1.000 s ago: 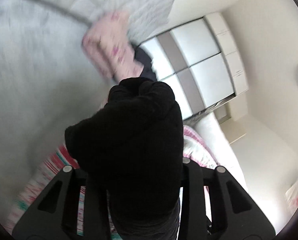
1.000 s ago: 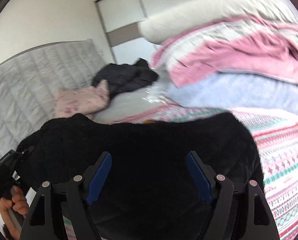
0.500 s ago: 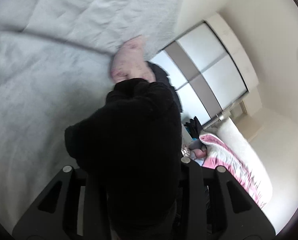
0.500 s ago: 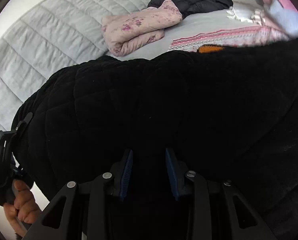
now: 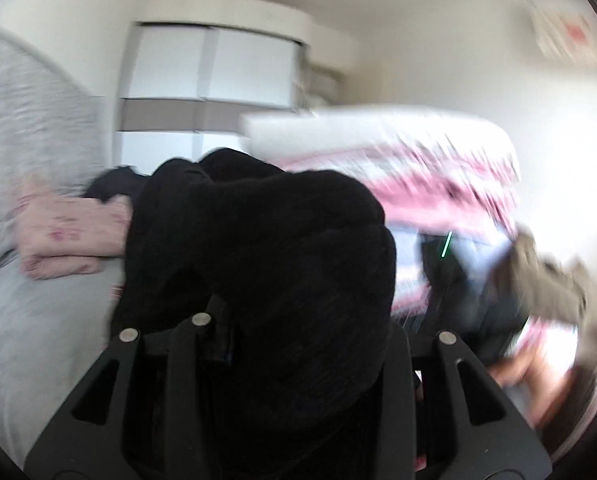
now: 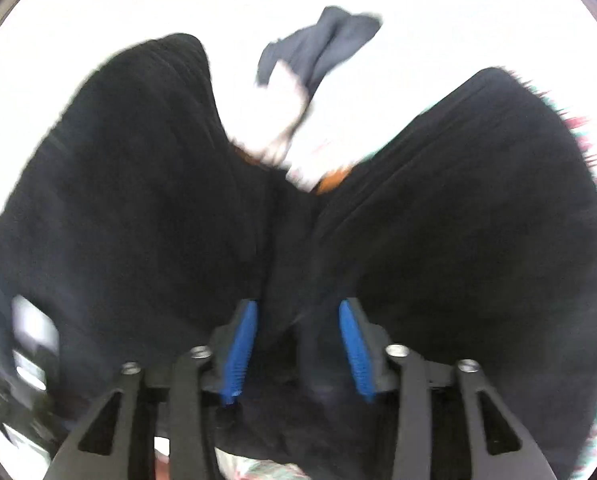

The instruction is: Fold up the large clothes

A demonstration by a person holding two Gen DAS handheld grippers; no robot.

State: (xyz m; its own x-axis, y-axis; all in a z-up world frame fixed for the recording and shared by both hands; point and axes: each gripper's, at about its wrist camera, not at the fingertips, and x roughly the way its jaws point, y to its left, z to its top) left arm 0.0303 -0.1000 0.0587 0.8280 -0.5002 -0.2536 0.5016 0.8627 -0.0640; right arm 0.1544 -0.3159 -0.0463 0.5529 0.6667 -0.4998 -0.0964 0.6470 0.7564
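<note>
A large black fleece garment [image 5: 266, 264] bulges over my left gripper [image 5: 298, 344] and hides its fingertips; the jaws are shut on the cloth. In the right wrist view the same black garment [image 6: 138, 208] spreads in two lobes to left and right. My right gripper [image 6: 298, 344] is shut on a fold of it between the blue pads [image 6: 240, 352]. Both views are motion-blurred.
A folded pink garment [image 5: 70, 236] and a dark garment [image 5: 114, 184] lie on the grey bed [image 5: 26, 320]. A pink and white quilt pile [image 5: 410, 168] sits right. White wardrobe doors [image 5: 206, 68] stand behind. A dark cloth [image 6: 322, 48] shows above the garment.
The left gripper has swung from facing the grey bed to facing the wardrobe and quilts. The right gripper has tilted, and the garment now hangs in two lobes against a bright background.
</note>
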